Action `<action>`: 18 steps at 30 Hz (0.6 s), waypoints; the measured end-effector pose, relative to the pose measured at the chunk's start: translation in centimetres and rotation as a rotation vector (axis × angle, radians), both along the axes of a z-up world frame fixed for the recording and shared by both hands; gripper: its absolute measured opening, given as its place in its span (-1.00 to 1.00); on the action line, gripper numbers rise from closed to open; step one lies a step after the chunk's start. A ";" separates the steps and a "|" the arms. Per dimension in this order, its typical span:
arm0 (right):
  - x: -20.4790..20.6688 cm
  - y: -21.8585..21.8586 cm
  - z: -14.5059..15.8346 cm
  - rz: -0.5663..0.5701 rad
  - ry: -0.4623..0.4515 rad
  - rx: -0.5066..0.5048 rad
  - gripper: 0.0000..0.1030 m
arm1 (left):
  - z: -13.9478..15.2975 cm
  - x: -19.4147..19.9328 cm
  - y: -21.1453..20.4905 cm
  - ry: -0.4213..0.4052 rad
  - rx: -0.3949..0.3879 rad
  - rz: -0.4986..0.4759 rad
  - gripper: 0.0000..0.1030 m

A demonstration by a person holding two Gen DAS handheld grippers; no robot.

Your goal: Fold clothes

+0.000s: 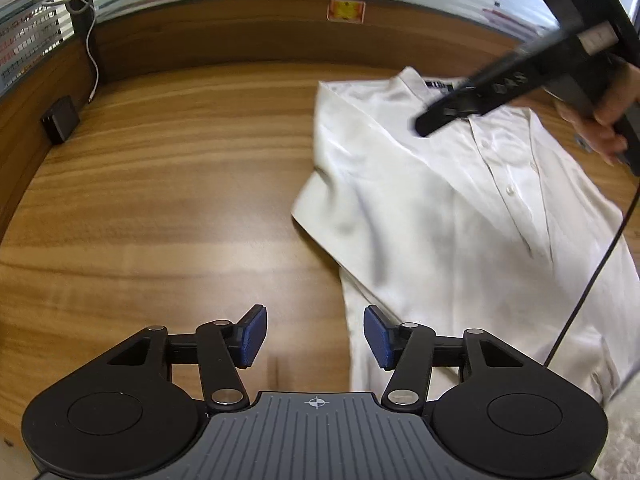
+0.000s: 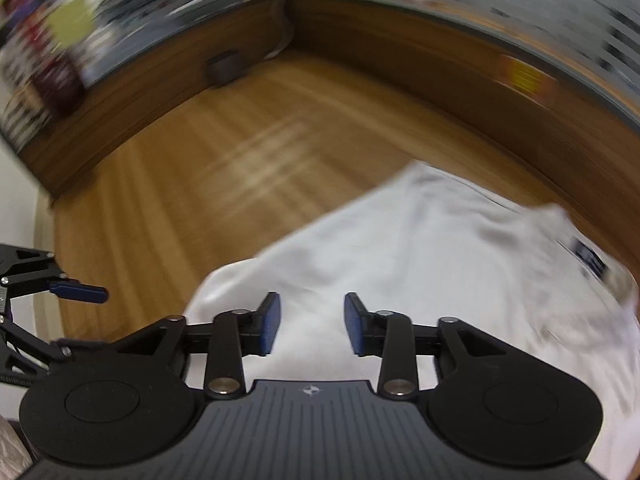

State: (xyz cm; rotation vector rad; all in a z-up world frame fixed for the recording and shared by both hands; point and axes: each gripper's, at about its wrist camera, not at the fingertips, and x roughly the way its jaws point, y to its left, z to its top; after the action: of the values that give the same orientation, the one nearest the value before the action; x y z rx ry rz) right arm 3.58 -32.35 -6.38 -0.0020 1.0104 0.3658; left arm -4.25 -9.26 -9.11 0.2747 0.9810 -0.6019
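Far L, back corner: small black box on the wooden counter, against the low wood wall; white cable hangs down just beside it. Orange sticker on the back wall, centre.

L gripper: jaws spread, nothing between them, blue pads facing each other. It hovers over bare counter at the near edge; its R pad sits over the shirt's L hem.

White button-up shirt: lies flat on the R half of the counter, front up, placket and buttons visible, collar w/ dark label toward the back wall.

R gripper: jaws spread, holding nothing, above the shirt. R wrist view is motion-blurred. In L wrist view it shows side-on over the collar area, held by a hand.
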 end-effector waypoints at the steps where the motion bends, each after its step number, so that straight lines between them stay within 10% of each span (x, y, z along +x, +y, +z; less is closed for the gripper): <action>1: 0.1 1.1 -0.3 0.034 0.003 -0.011 -0.06 | -0.3 -0.3 -0.2 0.000 0.010 0.002 0.15; 14: 1.0 11.9 -4.3 0.249 0.048 -0.090 0.01 | -2.4 -2.0 -1.4 -0.015 0.063 0.030 0.22; 16: 1.2 12.1 -5.1 0.241 0.063 -0.109 -0.22 | -2.5 -2.0 -1.4 -0.020 0.068 0.037 0.22; 18: 1.4 11.9 -5.6 0.223 0.075 -0.122 -0.87 | -2.5 -1.8 -1.4 -0.028 0.062 0.048 0.22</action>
State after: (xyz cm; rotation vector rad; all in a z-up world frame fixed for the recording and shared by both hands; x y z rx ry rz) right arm 5.02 -20.49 -12.01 -0.2142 1.1086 0.5097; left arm -6.07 -10.70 -11.63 0.3131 0.9777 -0.5230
